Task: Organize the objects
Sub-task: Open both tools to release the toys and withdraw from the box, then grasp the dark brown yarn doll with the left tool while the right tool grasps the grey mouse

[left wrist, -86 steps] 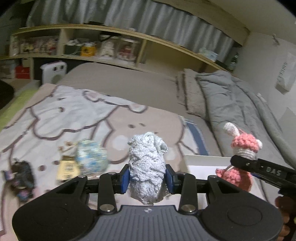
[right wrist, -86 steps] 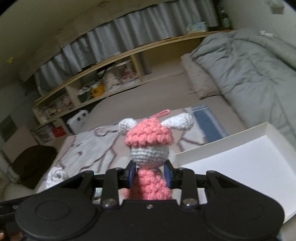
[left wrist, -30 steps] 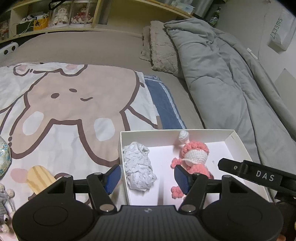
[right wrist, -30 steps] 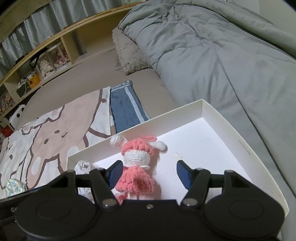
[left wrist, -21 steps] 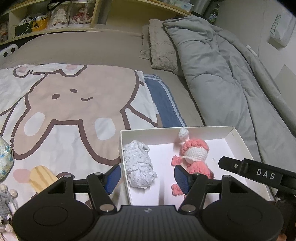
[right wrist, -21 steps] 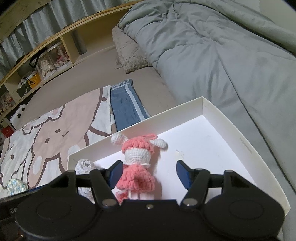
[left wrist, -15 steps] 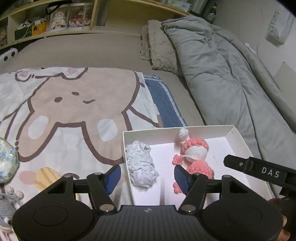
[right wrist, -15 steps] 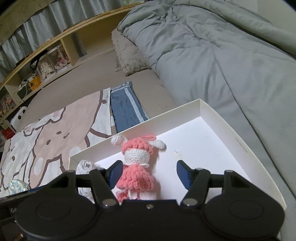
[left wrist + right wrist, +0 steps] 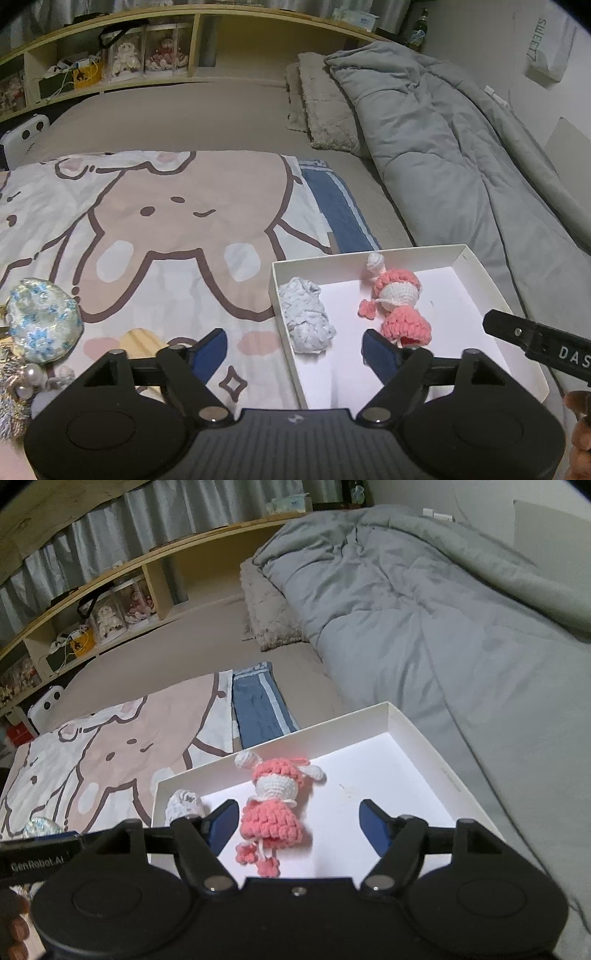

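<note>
Both toys lay in the white box (image 9: 476, 260): the grey knitted bundle (image 9: 306, 320) against its left wall, the pink crochet doll (image 9: 275, 805) mid-floor. They looked light, soft and squashy; I would pinch each across its thick middle. My left claw (image 9: 295, 349) and right claw (image 9: 295, 821) gaped empty, jaws having just spread wider than a second before. Three seconds earlier each had clamped its toy aloft
</note>
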Demonstrator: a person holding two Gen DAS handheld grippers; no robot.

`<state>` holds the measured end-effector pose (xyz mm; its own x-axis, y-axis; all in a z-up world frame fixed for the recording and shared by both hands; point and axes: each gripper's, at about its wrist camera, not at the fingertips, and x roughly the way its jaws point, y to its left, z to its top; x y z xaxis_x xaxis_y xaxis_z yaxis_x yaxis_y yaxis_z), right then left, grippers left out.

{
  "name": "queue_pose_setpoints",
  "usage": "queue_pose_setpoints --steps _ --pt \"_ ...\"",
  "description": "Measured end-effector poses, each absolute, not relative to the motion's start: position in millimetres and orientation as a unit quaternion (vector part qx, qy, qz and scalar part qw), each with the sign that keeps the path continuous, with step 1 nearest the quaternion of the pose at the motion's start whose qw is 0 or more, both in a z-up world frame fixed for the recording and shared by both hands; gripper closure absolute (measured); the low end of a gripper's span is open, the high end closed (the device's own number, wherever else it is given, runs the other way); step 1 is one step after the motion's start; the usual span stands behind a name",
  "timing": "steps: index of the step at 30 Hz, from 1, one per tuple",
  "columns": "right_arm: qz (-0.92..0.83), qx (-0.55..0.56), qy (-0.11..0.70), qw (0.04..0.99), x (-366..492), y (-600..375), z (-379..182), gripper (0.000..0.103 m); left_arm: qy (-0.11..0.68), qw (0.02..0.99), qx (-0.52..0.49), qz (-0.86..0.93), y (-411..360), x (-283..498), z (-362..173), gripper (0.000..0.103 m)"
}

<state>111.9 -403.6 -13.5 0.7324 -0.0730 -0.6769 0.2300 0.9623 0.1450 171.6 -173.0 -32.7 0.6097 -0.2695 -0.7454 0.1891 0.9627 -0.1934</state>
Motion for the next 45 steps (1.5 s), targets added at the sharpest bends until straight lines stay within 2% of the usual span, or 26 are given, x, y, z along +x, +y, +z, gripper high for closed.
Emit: queue_pose_setpoints --steps 2,4,11,15,16,31,45 --pt "-0.086 0.106 0.354 0.925 105.3 -402.8 -10.5 0.028 0.421 0.897 -0.048 -0.127 -171.1 165.9 -30.0 0.009" --pt "-0.093 0.103 0.349 0.927 99.2 -402.0 -7.9 0.027 0.418 0.899 -0.045 -0.124 -169.2 160.6 -27.6 0.005" --pt "-0.096 0.076 0.339 0.933 80.2 -392.4 -1.6 0.016 0.406 0.905 -0.042 -0.116 -157.9 144.6 -19.6 0.0" --pt "-0.098 0.06 0.33 0.937 70.8 -383.8 0.0 0.001 0.394 0.912 -0.028 -0.111 -149.4 134.8 -16.6 0.0" --pt "-0.099 0.058 0.326 0.938 68.7 -382.2 0.7 0.0 0.392 0.913 -0.025 -0.109 -146.6 132.4 -16.0 0.0" --pt "-0.087 0.056 0.319 0.942 64.4 -358.2 4.7 0.0 0.376 0.922 -0.036 -0.088 -97.5 113.7 -5.8 0.0" --pt "-0.027 0.079 0.304 0.949 76.8 -306.7 -0.7 0.0 0.363 0.931 -0.043 -0.013 -12.8 98.9 3.1 0.0"
